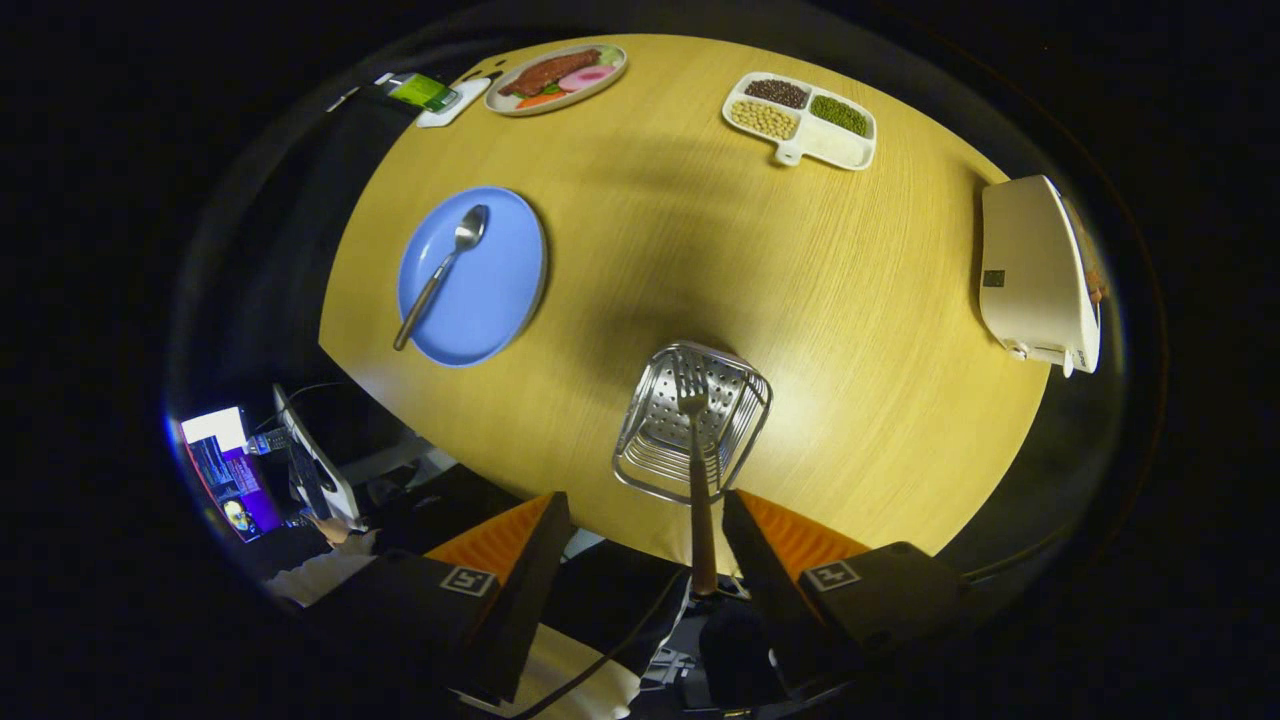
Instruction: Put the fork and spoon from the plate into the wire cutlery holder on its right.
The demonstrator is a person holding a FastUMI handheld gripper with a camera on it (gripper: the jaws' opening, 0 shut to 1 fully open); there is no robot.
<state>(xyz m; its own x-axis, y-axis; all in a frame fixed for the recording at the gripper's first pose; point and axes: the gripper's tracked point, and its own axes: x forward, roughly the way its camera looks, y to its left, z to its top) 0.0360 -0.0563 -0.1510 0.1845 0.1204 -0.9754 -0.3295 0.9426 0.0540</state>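
Wooden table (pixel 850 300), fork (pixel 694 450) in wire holder (pixel 655 440), spoon (pixel 440 275) on blue plate (pixel 500 290), gripper (pixel 645 520) spread wide, empty.

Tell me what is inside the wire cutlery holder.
The silver wire cutlery holder holds a wooden-handled metal fork, tines down, between the open gripper fingers. The fork hides part of the perforated floor.

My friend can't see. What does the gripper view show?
A wooden-handled metal fork stands in the wire cutlery holder, just ahead of the open claw. A silver spoon still lies on the round blue plate, on the yellow wooden table.
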